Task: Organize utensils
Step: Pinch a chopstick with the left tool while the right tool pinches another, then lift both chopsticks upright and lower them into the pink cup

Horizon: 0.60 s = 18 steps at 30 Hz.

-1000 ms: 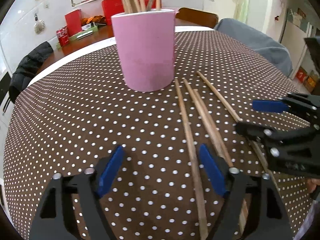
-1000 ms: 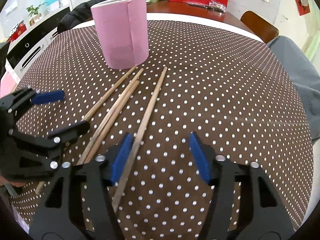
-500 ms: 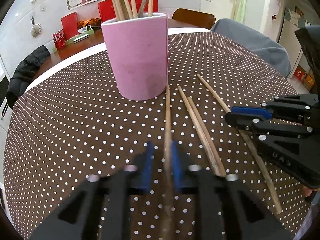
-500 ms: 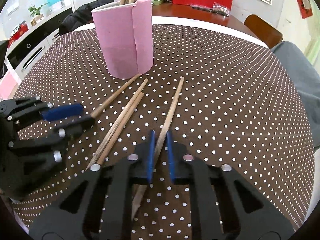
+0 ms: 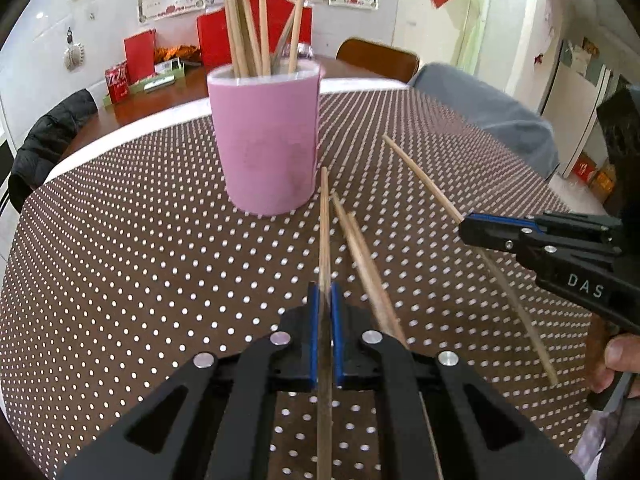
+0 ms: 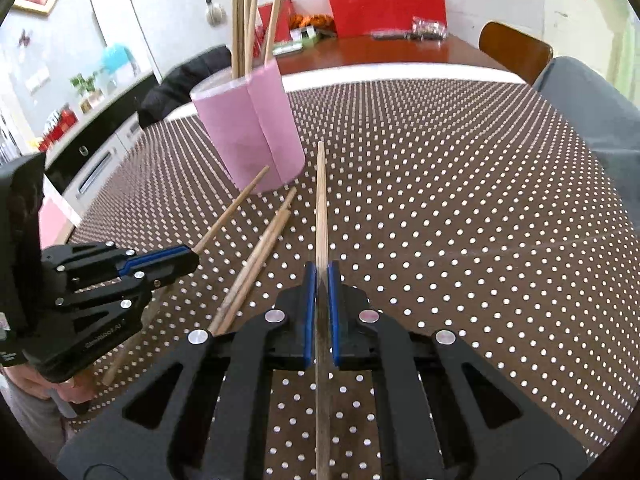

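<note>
Left wrist view: you are clamping your left gripper [image 5: 325, 304] on one chopstick [image 5: 324, 232] pointing to 12 o'clock; your right gripper [image 6: 321, 284] is pinching another chopstick [image 6: 321, 208]. Both look light, stiff and smooth, so grip mid-length. Two loose chopsticks [image 6: 260, 256] are lying short of the pink holder [image 5: 266, 144].

My left tool [image 5: 325, 304] was matte black plastic with triangular cut-outs, round silver screws at the pivots, and bright blue pads [image 5: 313, 332] lining the inner faces of its fingers. My right tool [image 6: 321, 280] looked the same; seen side-on from the left wrist view, its black body bore pale lettering reading "DAS". Bare skin of my right hand [image 5: 614, 364] showed under it.
</note>
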{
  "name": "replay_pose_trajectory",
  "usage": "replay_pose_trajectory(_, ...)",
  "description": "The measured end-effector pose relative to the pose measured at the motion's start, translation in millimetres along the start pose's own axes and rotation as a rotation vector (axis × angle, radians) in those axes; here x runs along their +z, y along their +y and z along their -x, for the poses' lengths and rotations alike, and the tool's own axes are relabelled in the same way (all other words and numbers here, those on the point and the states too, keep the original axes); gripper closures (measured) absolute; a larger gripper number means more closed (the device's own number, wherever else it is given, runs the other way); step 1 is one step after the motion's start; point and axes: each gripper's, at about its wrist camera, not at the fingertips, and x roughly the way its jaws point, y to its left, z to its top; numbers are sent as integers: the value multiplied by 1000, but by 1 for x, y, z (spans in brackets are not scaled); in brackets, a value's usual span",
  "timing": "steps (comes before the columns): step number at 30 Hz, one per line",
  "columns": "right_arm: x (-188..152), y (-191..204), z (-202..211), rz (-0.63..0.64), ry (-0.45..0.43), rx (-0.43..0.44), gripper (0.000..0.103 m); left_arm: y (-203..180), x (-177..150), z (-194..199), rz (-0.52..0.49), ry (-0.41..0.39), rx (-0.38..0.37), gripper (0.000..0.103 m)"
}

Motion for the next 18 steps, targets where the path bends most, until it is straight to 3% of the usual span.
replay_pose_trajectory(9, 21, -3, 52, -5, -223, 84, 96, -5, 15, 62, 33, -261, -33, 97)
replay_pose_trajectory(18, 63, 15, 78, 72, -342, 124, 96, 7, 46, 102, 78, -479, -5, 97)
